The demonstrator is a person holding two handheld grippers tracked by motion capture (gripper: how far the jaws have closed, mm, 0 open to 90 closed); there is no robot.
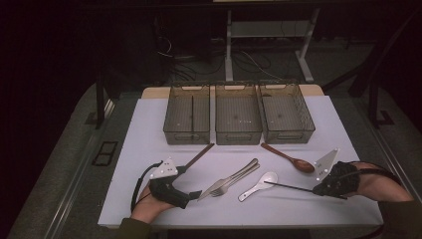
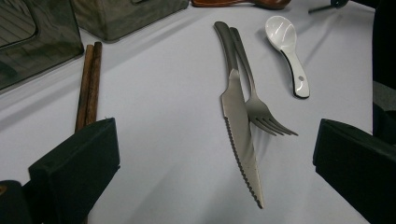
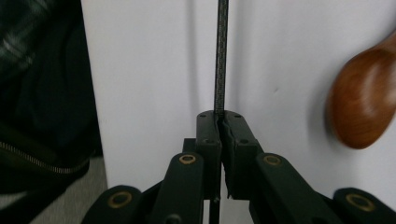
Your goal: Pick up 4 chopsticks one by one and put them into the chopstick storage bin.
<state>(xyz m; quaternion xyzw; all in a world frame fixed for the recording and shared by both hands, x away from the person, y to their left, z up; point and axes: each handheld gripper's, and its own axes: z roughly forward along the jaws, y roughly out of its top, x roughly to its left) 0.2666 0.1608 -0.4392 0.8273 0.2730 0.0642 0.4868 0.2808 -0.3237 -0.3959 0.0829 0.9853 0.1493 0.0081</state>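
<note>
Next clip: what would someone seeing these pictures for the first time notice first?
Probably the right claw, shut on a thin dark chopstick at the table's right near edge, beside a brown wooden spoon. Next, the steel serrated knife and steel fork lying crossed mid-table with a white ceramic spoon alongside, framed by the open left claw. Three grey wire-mesh bins line the far side.

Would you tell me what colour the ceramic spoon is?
White, with a dark-edged handle; the ceramic spoon shows best in the left gripper view.
</note>
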